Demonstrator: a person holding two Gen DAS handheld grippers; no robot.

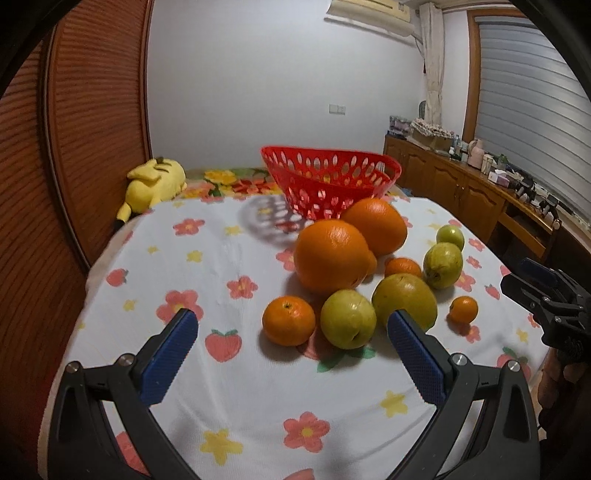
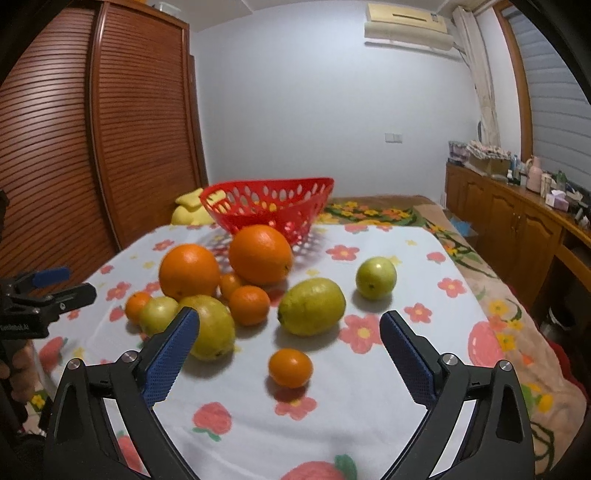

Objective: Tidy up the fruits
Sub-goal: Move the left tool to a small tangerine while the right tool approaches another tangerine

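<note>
Blue-padded fingers (image 1: 168,363) of left gripper (image 1: 291,328) nearest, spread wide apart, holding nothing, hovering low over floral tablecloth (image 1: 229,398). Right gripper (image 2: 290,330) likewise spread wide, gripping nothing, level with near table edge.

Fruit cluster ahead of both grippers, resting on cloth:
- Small mandarin (image 1: 289,320) and green fruit (image 1: 348,319) touching, just beyond left gripper's fingertips, between them.
- Yellow-green citrus (image 1: 404,299) partly behind left gripper's right finger.
- Two large oranges (image 1: 332,256) touching, farther back.
- Tiny mandarin (image 2: 290,368) alone, between right gripper's fingers, apart from either pad.
- Yellow-green lemon-shaped fruit (image 2: 311,306) beyond it; round green fruit (image 2: 376,278) farther right.

Red perforated basket (image 1: 328,181) at far table edge, behind oranges, holding no visible fruit.

Yellow plush toy (image 1: 155,181) far left. Slatted wooden wardrobe (image 2: 122,122) left; wooden sideboard (image 2: 517,221) right; air conditioner (image 2: 408,27) high on far wall.
</note>
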